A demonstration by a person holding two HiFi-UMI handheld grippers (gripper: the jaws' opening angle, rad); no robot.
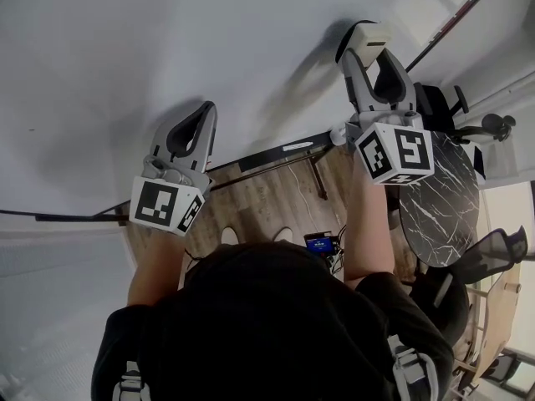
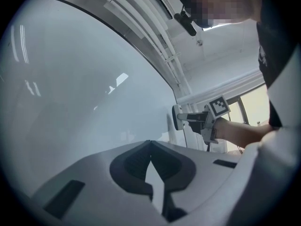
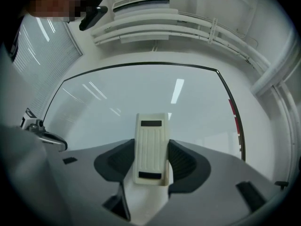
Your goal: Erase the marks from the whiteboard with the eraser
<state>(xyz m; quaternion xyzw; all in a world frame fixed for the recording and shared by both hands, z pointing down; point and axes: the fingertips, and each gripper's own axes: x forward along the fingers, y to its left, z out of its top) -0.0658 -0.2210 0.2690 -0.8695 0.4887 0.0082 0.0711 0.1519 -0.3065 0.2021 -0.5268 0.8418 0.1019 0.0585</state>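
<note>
The whiteboard [image 1: 167, 48] fills the upper head view and shows no marks that I can make out. My right gripper [image 1: 372, 53] is shut on a cream ribbed eraser [image 1: 368, 33], whose face rests against the board. In the right gripper view the eraser [image 3: 151, 147] stands upright between the jaws, with the whiteboard [image 3: 141, 88] behind it. My left gripper [image 1: 207, 111] is shut and holds nothing, its tips close to the board, lower and to the left. The left gripper view shows its jaws touching, and the right gripper [image 2: 181, 120] with the eraser [image 2: 176, 117] beyond them.
A dark rail [image 1: 276, 153] runs along the board's lower edge. Below lie a wooden floor, a cable and a small blue device [image 1: 320, 242]. A round black marble table [image 1: 439, 199] and mesh chairs [image 1: 493, 253] stand at the right. A red strip [image 3: 233, 112] sits on the board's right frame.
</note>
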